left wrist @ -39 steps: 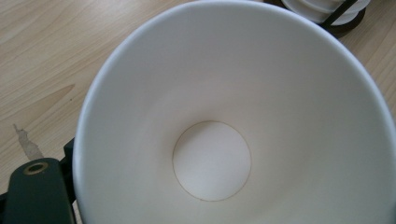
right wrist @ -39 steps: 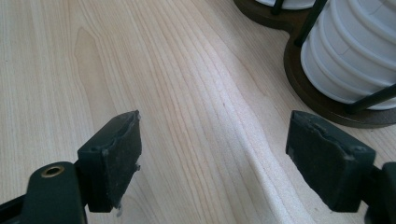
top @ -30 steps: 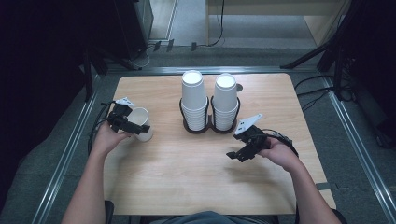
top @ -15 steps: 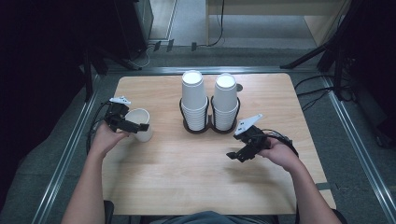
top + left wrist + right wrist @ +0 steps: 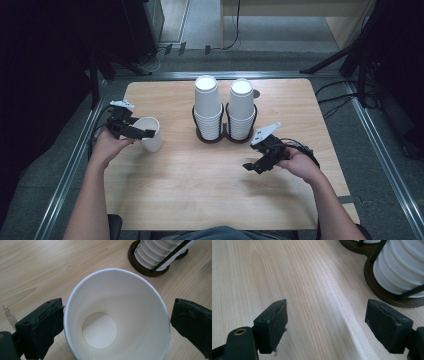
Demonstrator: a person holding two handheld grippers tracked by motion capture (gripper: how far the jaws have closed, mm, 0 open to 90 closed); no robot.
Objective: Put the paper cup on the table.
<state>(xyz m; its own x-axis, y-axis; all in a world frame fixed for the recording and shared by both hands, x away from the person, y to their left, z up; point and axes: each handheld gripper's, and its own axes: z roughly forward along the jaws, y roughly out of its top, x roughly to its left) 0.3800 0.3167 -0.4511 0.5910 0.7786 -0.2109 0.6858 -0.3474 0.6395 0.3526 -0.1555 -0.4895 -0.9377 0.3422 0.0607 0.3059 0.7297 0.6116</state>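
1. Moved since the earlier frame: left gripper [image 5: 131, 129] and its cup have shifted slightly outward toward the table's left edge; right gripper [image 5: 261, 161] is unchanged, hovering over bare wood
2. Item, single paper cup [image 5: 149, 133]: white, upright on the wooden table [image 5: 200, 200], left of the holder and well apart from it. Contents: none; the left gripper view shows a clean bare bottom [image 5: 100, 330]
3. Left gripper [image 5: 115, 322]: jaws set wide around the cup's rim, one pad [image 5: 47, 325] touching or just beside the wall, the other standing clear. No firm grip is evident
4. Right gripper [image 5: 329, 325]: jaws wide, holding nothing, near the holder's base
5. Item, two-ring cup holder [image 5: 225, 135]: dark base, wire frame, at table centre. Contents: left stack of cups [image 5: 208, 105] and right stack of cups [image 5: 241, 107], both nested, tall and upside down
6. Progress, as judged: one cup appears drawn from a stack and set apart on the table. Remaining: release or reposition it; further cups, if wanted, remain in the stacks
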